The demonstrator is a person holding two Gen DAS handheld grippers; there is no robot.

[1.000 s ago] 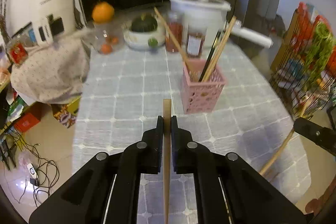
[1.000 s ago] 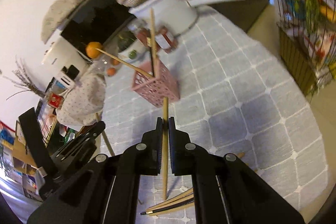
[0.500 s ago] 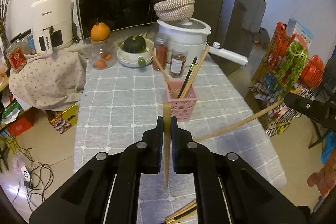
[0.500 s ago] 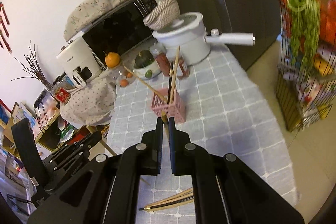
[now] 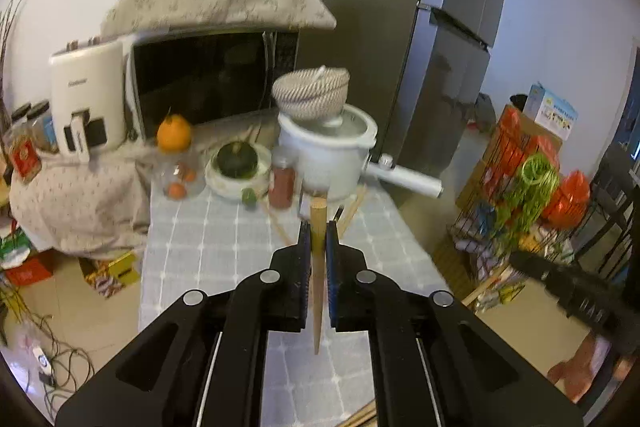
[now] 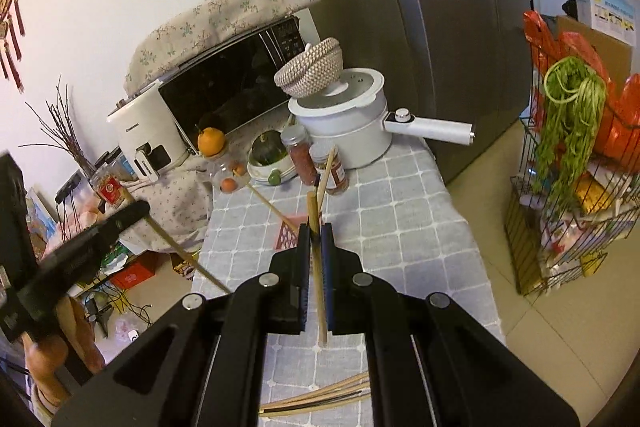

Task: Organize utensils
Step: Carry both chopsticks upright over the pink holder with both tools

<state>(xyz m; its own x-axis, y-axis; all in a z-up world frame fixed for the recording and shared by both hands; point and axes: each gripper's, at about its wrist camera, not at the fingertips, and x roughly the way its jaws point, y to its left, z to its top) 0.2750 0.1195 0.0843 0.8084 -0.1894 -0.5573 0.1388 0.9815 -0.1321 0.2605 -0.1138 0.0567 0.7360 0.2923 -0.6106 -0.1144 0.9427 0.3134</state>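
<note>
In the left wrist view my left gripper (image 5: 318, 225) is shut on a wooden chopstick (image 5: 317, 299) that stands upright between the pads. It hides the pink basket; only the basket's chopstick ends (image 5: 352, 213) show beside the fingers. In the right wrist view my right gripper (image 6: 315, 227) is shut on another wooden chopstick (image 6: 320, 295). Behind it stands the pink basket (image 6: 287, 231) with chopsticks (image 6: 328, 171) leaning out. Each gripper shows blurred at the edge of the other's view: the right gripper (image 5: 560, 285), the left gripper (image 6: 84, 247) with its chopstick (image 6: 180, 247).
Loose chopsticks (image 6: 320, 401) lie at the near edge of the grey checked tablecloth (image 6: 400, 227). At the table's back stand a white pot (image 6: 344, 123), spice jars (image 6: 302, 157), a fruit bowl (image 5: 236, 171) and a microwave (image 5: 208, 83). A wire rack (image 6: 572, 187) stands right.
Both grippers have risen high above the table, each still holding its chopstick. The basket and tabletop now look smaller and lower, and more of the wall and fridge shows.
</note>
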